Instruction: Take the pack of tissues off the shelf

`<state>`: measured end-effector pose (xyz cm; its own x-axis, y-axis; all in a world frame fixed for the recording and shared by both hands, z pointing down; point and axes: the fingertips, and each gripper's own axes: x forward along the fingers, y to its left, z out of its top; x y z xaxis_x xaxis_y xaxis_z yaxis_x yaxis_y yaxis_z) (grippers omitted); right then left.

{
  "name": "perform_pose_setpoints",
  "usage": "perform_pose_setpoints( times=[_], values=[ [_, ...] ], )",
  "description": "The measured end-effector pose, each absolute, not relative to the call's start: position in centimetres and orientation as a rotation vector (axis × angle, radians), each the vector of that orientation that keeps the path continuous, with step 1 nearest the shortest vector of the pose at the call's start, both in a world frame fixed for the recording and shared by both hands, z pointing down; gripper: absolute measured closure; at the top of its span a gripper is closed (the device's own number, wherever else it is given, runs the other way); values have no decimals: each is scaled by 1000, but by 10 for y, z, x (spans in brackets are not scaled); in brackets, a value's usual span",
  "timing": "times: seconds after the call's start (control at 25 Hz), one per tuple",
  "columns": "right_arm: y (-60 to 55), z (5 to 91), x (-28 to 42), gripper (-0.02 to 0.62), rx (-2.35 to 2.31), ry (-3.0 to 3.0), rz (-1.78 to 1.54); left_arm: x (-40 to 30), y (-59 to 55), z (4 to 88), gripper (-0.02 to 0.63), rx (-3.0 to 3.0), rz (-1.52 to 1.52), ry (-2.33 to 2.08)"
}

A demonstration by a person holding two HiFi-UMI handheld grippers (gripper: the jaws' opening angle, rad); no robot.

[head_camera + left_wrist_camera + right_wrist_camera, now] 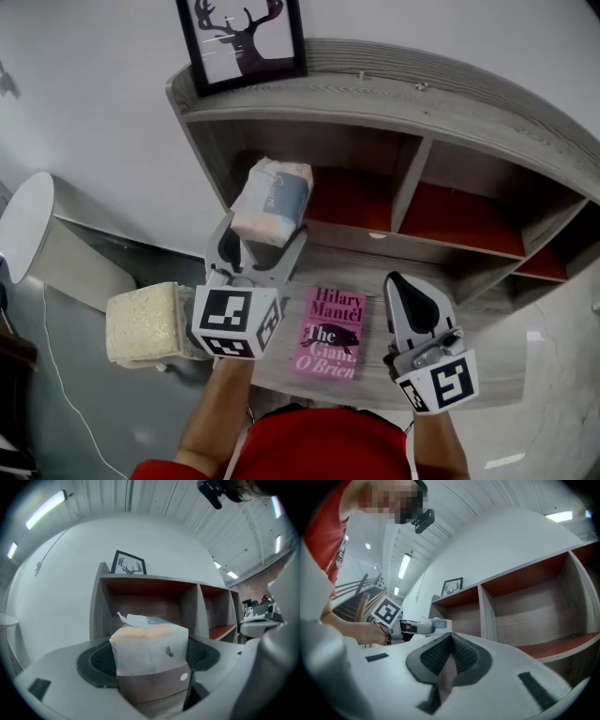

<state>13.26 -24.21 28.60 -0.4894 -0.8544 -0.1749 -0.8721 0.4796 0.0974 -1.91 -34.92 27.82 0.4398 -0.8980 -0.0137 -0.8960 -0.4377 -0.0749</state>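
Now, left hand-held gripper (263,236) clamped on pack of tissues (271,200)
Just ahead of it the shelf (375,103); right hand-held gripper (405,282) pinched shut, empty, pink book (331,331) to its left

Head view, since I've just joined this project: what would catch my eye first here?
First comes the soft white pack of tissues with a blue-grey label, clamped in the left gripper before the leftmost compartment of the grey wooden shelf. Below, a bright pink paperback book lies on the ledge between that gripper and the shut, empty right gripper.
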Motion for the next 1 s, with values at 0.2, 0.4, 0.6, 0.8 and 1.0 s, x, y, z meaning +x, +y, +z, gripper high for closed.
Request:
perform_pose_setpoints(
  times=[0.2, 0.4, 0.6, 0.8, 1.0],
  values=[
    [-236, 281, 123, 591, -1497, 2613, 269, -28, -312, 274, 186, -2627, 5, 1574],
    [-231, 280, 111, 590, -1462, 2615, 260, -38, -281, 268, 186, -2638, 47, 1585],
    [-228, 284, 101, 590, -1450, 2637, 274, -47, -262, 273, 186, -2633, 71, 1576],
    [-231, 289, 104, 591, -1469, 2639, 263, -51, -256, 279, 186, -2643, 78, 1577],
    [-233, 292, 105, 591, -1484, 2649, 255, -50, -252, 278, 186, -2647, 97, 1547]
  ],
)
